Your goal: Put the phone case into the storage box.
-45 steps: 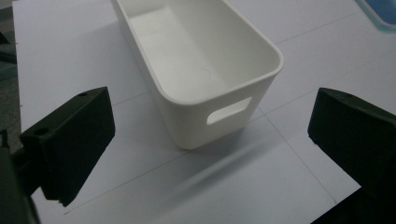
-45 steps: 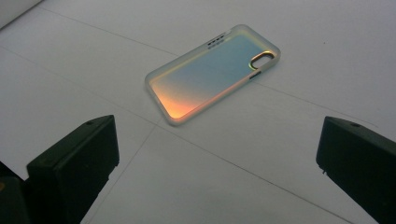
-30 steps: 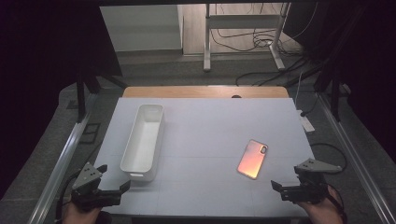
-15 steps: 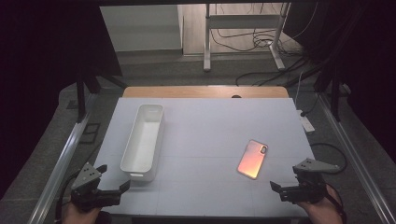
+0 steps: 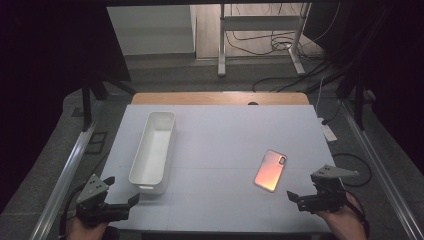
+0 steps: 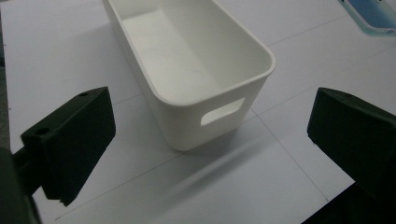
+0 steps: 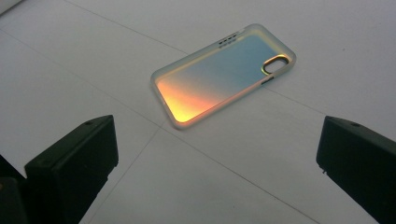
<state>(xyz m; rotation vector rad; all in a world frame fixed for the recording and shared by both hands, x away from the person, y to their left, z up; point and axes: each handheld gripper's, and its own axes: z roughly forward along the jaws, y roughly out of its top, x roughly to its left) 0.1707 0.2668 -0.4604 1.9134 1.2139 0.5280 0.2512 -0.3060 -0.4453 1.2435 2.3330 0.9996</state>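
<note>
A white rectangular bin [image 5: 152,150] stands on the left half of the white table [image 5: 220,130], empty inside. An iridescent phone case [image 5: 270,170] lies flat on the right half, its camera cutout at the far end. My left gripper [image 5: 121,189] hovers open at the front left corner, just short of the bin's near end. In the left gripper view the bin's handle slot [image 6: 223,111] faces my open left gripper [image 6: 215,116]. My right gripper [image 5: 302,186] is open, just in front of the case. The right gripper view has the case [image 7: 224,74] ahead of the wide-open right gripper [image 7: 219,135].
A wooden strip [image 5: 215,98] borders the table's far edge. Metal rails [image 5: 75,155] run along both sides. A stand [image 5: 260,30] and loose cables [image 5: 280,80] lie on the floor beyond. A corner of the phone case [image 6: 373,14] peeks into the left gripper view at top right.
</note>
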